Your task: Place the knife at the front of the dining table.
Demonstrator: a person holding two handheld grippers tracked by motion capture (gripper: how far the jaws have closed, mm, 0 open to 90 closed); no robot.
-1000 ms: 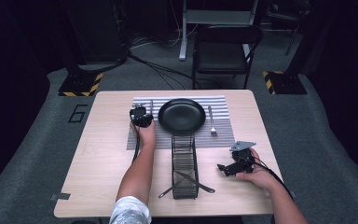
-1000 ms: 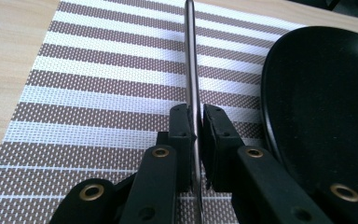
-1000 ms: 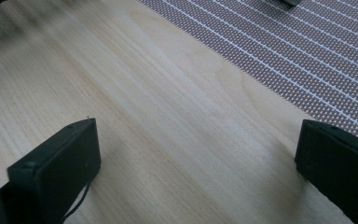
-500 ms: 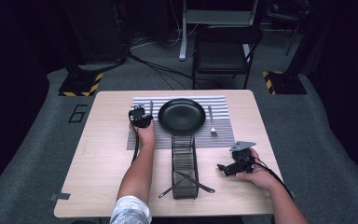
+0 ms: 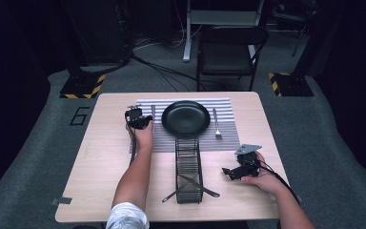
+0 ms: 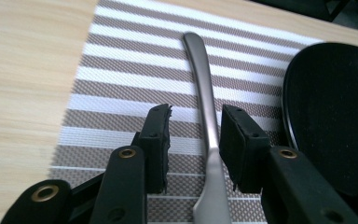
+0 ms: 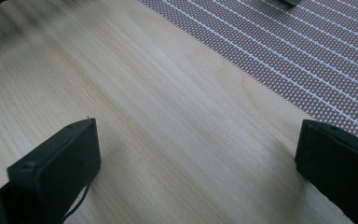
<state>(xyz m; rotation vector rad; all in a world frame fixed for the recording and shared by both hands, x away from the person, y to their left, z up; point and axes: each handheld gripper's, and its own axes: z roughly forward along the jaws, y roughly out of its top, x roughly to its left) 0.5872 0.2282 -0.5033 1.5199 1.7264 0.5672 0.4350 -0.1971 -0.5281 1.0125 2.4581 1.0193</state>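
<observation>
A silver utensil (image 6: 199, 65) lies on the striped placemat (image 6: 121, 84), left of the black plate (image 6: 335, 116). My left gripper (image 6: 195, 122) straddles its handle. Its jaws have just been opening and stand a little apart, with the handle between the pads but not pressed by them. In the high view the left gripper (image 5: 138, 117) sits at the mat's left edge beside the plate (image 5: 186, 118). My right gripper (image 5: 228, 171) rests low over bare wood at the front right. In its own view the right gripper (image 7: 198, 154) is wide open with nothing between its fingers.
A fork (image 5: 216, 123) lies on the placemat (image 5: 224, 107) right of the plate. A black wire rack (image 5: 188, 162) stands in front of the plate, with two utensils (image 5: 190, 187) crossed at its near end. A folding chair (image 5: 228, 47) stands beyond the table.
</observation>
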